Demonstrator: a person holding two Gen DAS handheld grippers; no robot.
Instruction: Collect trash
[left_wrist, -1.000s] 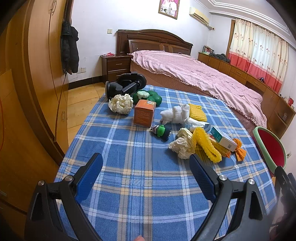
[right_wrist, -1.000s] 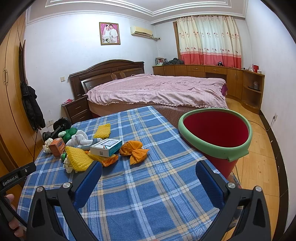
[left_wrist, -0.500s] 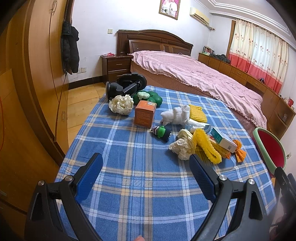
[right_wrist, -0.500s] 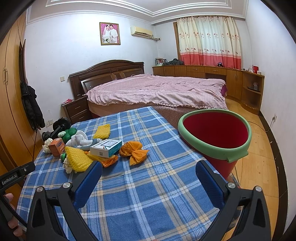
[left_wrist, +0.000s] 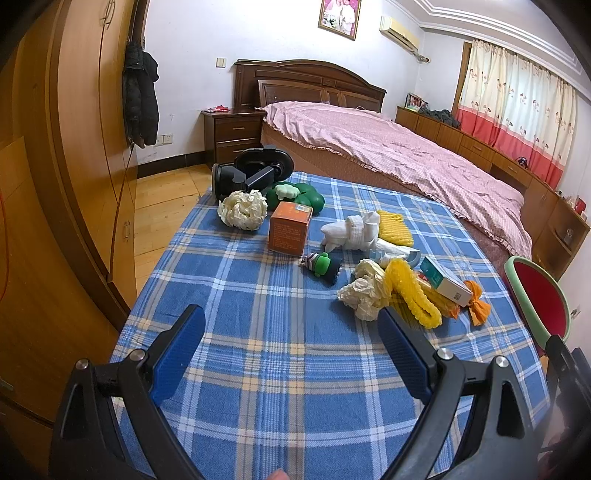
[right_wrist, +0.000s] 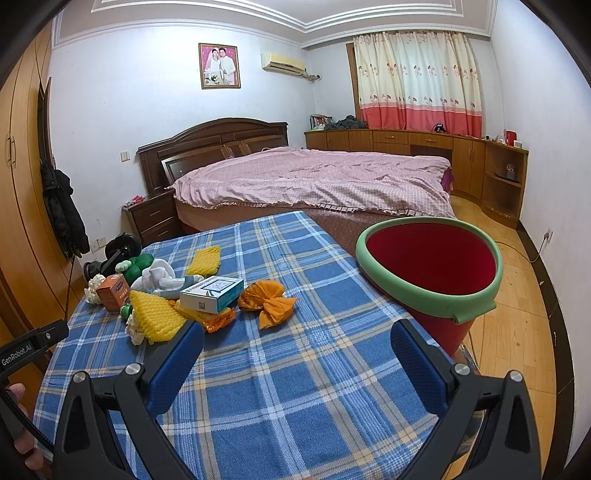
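Observation:
Trash lies scattered on a blue plaid tablecloth (left_wrist: 258, 314): a crumpled white paper ball (left_wrist: 242, 209), an orange box (left_wrist: 290, 229), white tissue (left_wrist: 351, 230), yellow foam netting (left_wrist: 413, 295), a teal-and-white box (right_wrist: 212, 294) and an orange wrapper (right_wrist: 269, 301). A red bin with a green rim (right_wrist: 428, 266) stands off the table's right edge. My left gripper (left_wrist: 290, 336) is open over the near cloth, nothing between its fingers. My right gripper (right_wrist: 295, 350) is open too, between the litter and the bin.
A small green toy (left_wrist: 323, 266), green round objects (left_wrist: 299, 194) and a black device (left_wrist: 251, 173) sit at the table's far end. Behind it is a bed with pink cover (right_wrist: 314, 181). Wardrobes (left_wrist: 74, 147) line the left wall. A hand (right_wrist: 18, 424) shows at lower left.

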